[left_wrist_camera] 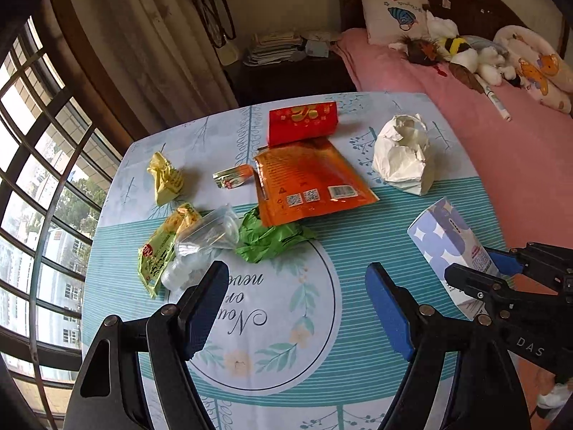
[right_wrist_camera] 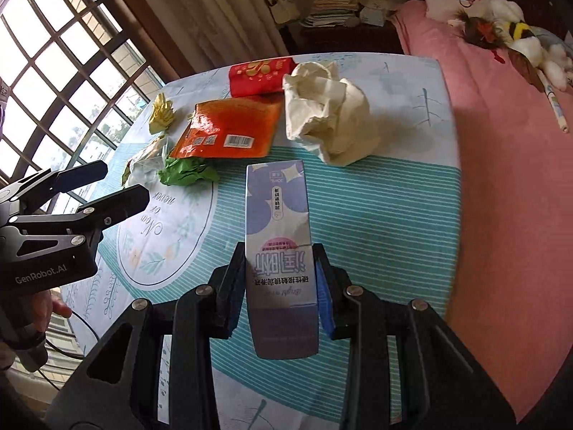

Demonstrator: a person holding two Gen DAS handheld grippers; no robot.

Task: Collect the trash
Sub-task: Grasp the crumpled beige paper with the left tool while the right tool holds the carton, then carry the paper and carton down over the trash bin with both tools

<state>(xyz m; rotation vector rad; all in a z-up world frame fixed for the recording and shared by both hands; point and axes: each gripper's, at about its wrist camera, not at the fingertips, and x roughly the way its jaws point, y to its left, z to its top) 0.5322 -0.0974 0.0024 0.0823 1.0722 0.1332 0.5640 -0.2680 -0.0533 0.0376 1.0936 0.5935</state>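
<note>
- Bedroom scene: a table (left_wrist_camera: 358, 236) under a teal-and-white printed cloth stands beside a bed (left_wrist_camera: 501, 165) with pink bedding, a barred window (left_wrist_camera: 43, 165) at left.
- Right gripper (right_wrist_camera: 280, 279) is clamped on a lilac carton (right_wrist_camera: 277, 236) (printed side up), holding it lengthwise above the cloth's striped part.
- Left gripper (left_wrist_camera: 297, 308) hovers over the cloth's round motif, its jaws wide apart and holding nothing.
- Litter lies across the table: an orange foil pouch (left_wrist_camera: 311, 182), a red packet (left_wrist_camera: 304, 122) behind it, a crumpled white paper bag (left_wrist_camera: 404, 157), a green wrapper (left_wrist_camera: 268, 240) touching the pouch, a clear plastic bottle (left_wrist_camera: 200, 247), yellow wrappers (left_wrist_camera: 164, 179).
</note>
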